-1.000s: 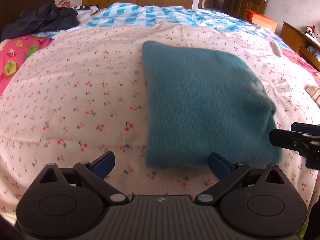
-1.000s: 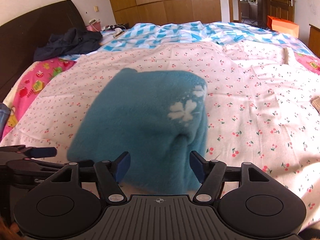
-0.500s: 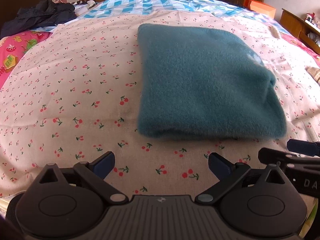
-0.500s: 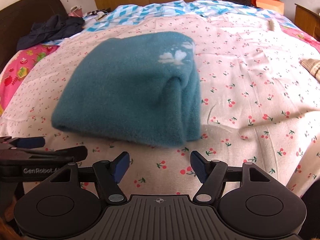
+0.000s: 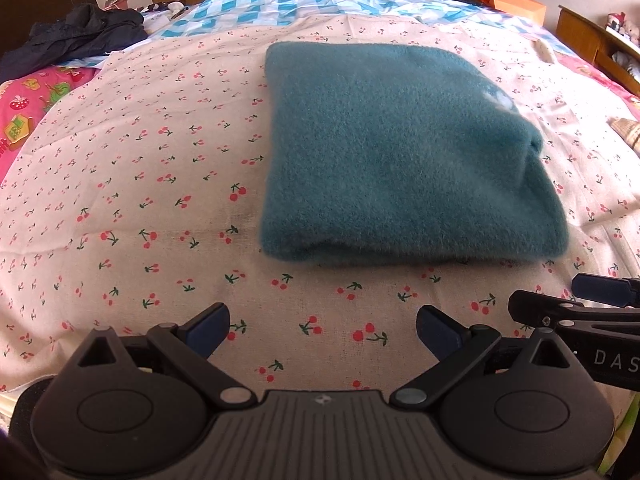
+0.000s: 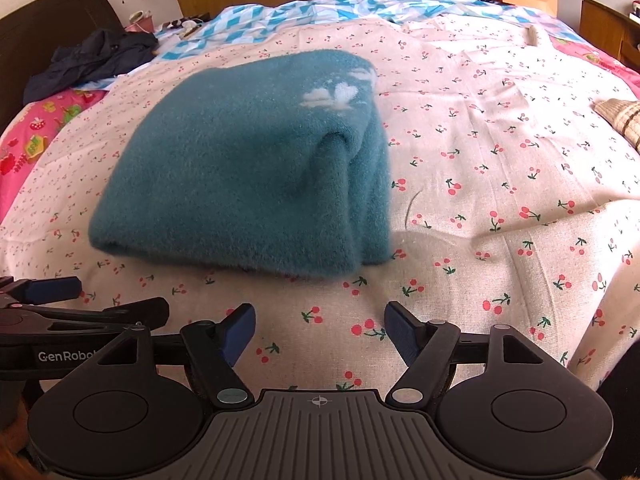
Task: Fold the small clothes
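The left gripper (image 5: 322, 330) is hovering with its jaws spread wide, holding nothing and touching nothing; only the cherry-print bedsheet (image 5: 132, 184) is showing between its blue-padded fingertips (image 5: 208, 326). The right gripper (image 6: 320, 330) is likewise standing wide open and empty over the same sheet, its fingertips (image 6: 240, 328) clear of the fabric. Each tool is appearing in the other's view: the right one is poking in at about 3 o'clock of the left wrist view, the left one at about 9 o'clock of the right wrist view, both pointing sideways just short of the garment.

The folded teal fleece garment (image 5: 396, 148) is lying flat on the sheet at 12 o'clock from the left gripper, near but not touching it. Its long axis is running away from the camera, from the rounded near fold toward the far edge. In the right wrist view the garment (image 6: 248, 160) is sitting at about 11 o'clock, with its layered side facing 3 o'clock, where several stacked folds are showing.

It is looking thick, fuzzy and roughly rectangular, with a white clover-like motif (image 6: 332, 96) near its far right corner.

Farther out, a dark jacket (image 5: 76, 36) is lying at 10 o'clock, a blue-and-white checked cover (image 5: 280, 4) at 12 o'clock, and an orange box (image 5: 516, 0) at 1 o'clock.
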`<state>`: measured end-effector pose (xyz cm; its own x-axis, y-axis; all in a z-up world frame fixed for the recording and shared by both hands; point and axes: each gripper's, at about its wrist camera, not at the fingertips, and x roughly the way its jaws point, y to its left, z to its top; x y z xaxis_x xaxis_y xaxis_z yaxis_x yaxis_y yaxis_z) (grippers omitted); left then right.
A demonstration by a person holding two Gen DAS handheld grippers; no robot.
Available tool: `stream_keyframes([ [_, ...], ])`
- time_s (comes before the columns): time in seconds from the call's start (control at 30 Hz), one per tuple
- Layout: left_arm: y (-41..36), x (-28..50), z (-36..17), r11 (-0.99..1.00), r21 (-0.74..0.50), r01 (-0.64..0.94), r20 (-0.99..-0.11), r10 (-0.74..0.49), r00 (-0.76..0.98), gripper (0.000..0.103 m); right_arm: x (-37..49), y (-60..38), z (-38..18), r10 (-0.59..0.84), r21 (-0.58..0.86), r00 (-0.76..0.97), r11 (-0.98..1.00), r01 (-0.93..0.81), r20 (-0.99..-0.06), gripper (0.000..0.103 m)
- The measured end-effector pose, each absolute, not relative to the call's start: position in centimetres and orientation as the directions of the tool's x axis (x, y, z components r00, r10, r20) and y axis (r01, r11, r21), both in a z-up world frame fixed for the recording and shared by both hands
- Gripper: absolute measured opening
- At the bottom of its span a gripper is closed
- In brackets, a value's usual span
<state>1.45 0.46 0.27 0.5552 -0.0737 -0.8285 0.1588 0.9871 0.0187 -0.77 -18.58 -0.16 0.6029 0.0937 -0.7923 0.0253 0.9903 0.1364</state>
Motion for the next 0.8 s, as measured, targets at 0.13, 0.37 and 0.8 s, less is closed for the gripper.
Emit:
stream_keyframes([
  [0.13, 0.59, 1.39, 0.33, 0.987, 0.012, 0.160, -0.827, -0.080, 0.556, 0.103, -0.89, -18.65, -0.13, 0.087, 0.135, 0.606, 0.990, 0.035, -0.791, 0.074],
  [0.37, 0.61, 1.35, 0.34, 0.987, 0.005, 0.161, -0.827, -0.086, 0.556, 0.103, -0.98, -18.68, -0.08, 0.081, 0.135, 0.604, 0.990, 0.046, -0.793, 0.075],
  [0.8, 0.61, 1.19, 0.61, 0.987, 0.002, 0.160, -0.823, -0.090, 0.561, 0.103, -1.07, -18.70, -0.08, 0.081, 0.145, 0.606, 0.988, 0.057, -0.792, 0.076],
])
